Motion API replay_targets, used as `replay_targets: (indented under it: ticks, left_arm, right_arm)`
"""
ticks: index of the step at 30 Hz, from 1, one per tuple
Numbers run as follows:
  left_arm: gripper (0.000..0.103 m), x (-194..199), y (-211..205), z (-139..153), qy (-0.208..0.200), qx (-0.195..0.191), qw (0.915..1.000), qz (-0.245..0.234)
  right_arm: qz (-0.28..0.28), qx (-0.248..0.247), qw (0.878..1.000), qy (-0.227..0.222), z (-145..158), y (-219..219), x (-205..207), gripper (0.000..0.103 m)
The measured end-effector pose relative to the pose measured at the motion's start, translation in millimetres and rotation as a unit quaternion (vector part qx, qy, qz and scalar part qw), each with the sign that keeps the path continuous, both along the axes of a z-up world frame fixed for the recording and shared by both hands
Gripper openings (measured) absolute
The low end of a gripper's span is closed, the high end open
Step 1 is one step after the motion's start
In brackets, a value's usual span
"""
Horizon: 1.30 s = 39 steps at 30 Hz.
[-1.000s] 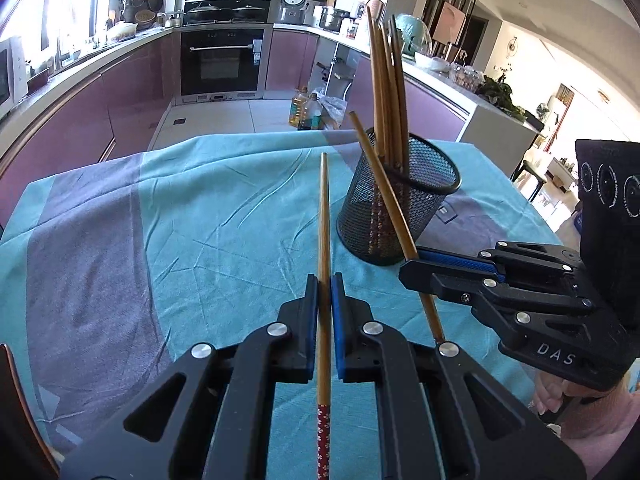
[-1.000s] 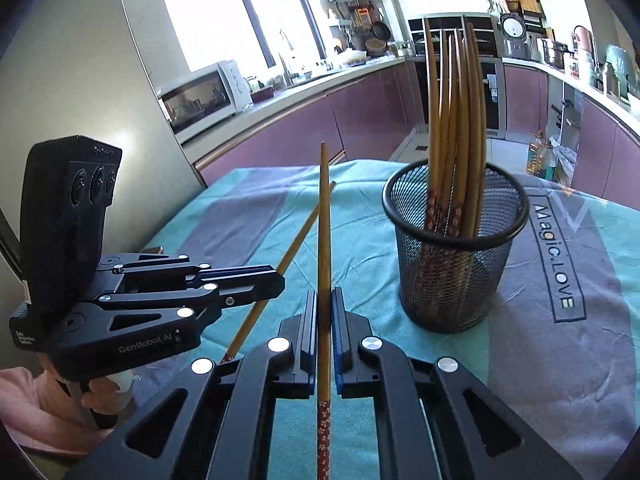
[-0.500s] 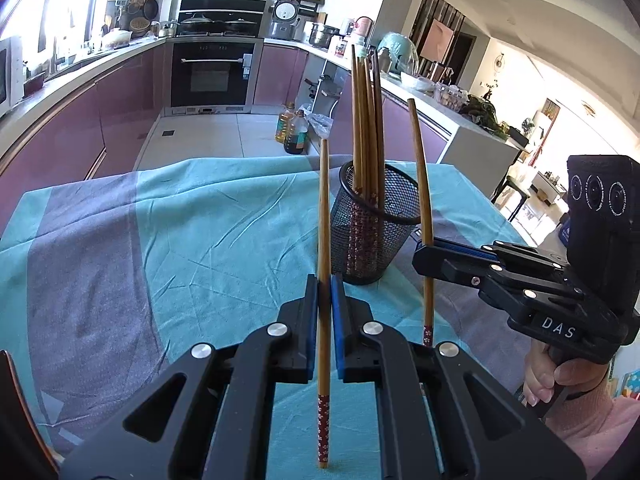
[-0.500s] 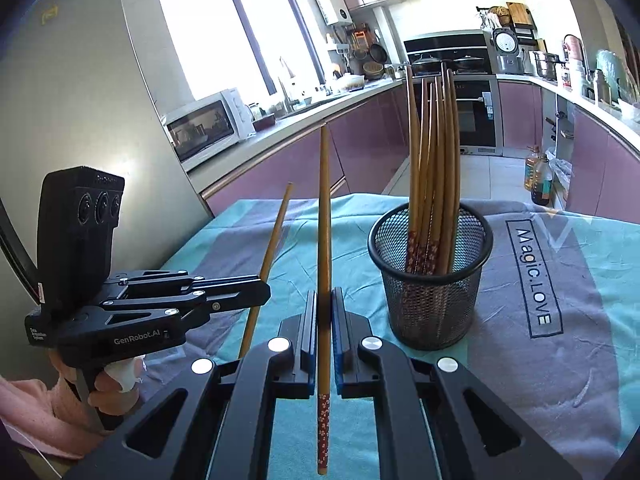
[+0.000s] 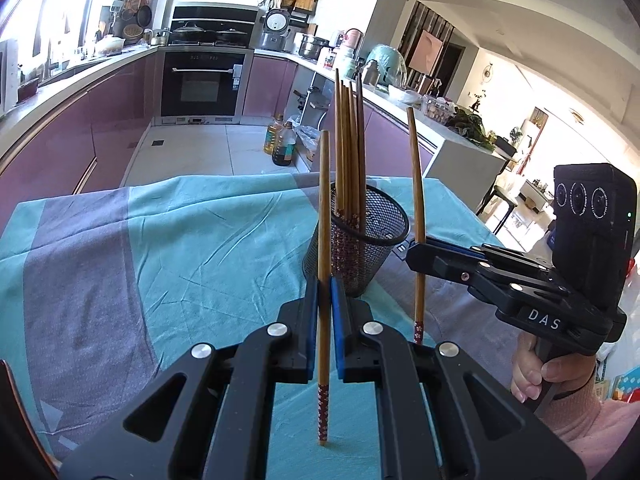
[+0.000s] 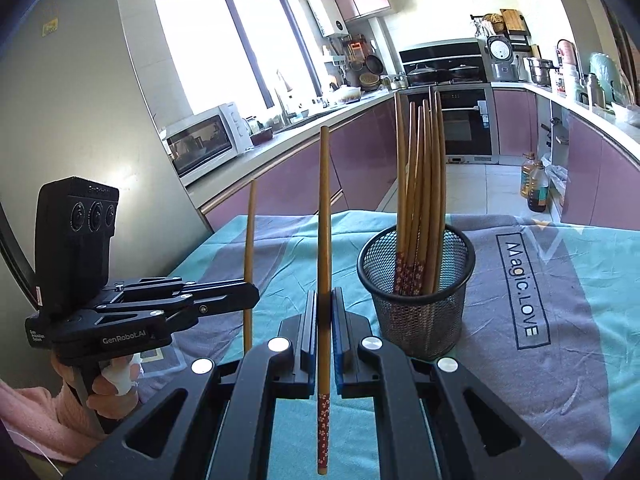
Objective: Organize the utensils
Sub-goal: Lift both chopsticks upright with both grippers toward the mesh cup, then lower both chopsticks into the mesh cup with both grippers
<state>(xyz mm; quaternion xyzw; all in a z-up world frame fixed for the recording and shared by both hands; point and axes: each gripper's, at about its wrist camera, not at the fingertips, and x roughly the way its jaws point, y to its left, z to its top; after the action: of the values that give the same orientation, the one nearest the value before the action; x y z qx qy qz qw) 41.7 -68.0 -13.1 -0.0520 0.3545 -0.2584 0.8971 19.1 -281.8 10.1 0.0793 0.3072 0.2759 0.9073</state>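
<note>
My left gripper (image 5: 324, 280) is shut on a wooden chopstick (image 5: 324, 216) that stands upright, patterned end down. My right gripper (image 6: 324, 294) is shut on a second chopstick (image 6: 323, 220), also upright. In the left wrist view the right gripper (image 5: 416, 254) and its chopstick (image 5: 416, 200) stand just right of a black mesh holder (image 5: 368, 248) with several chopsticks in it. In the right wrist view the holder (image 6: 418, 300) sits ahead to the right, and the left gripper (image 6: 250, 296) with its chopstick (image 6: 249, 248) hangs at the left. Both held chopsticks hover above the cloth, beside the holder.
A teal and grey tablecloth (image 5: 160, 248) covers the table; its printed lettering (image 6: 520, 288) lies right of the holder. A person's hands in pink sleeves (image 5: 592, 420) hold the gripper handles. Kitchen counters, an oven (image 5: 200, 84) and a microwave (image 6: 204, 144) stand beyond.
Both grippers rose and tipped their chopsticks up from slanted to upright. The right gripper's chopstick moved off the holder's front to its right side.
</note>
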Motion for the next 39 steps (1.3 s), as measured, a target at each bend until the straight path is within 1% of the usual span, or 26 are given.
replay_targets:
  ticks: [16,39]
  left_arm:
    - [0.007,5.3,-1.7,8.3,-0.005,-0.015,0.9998,-0.013]
    - [0.007,5.8,-2.8,18.1,-0.012,-0.025,0.9994,-0.022]
  right_arm:
    - [-0.012,0.004,1.0,-0.008,5.2,-7.4,1.0,0.006]
    - [-0.024,0.009,1.0,-0.015,10.1,-15.3,6.4,0.006]
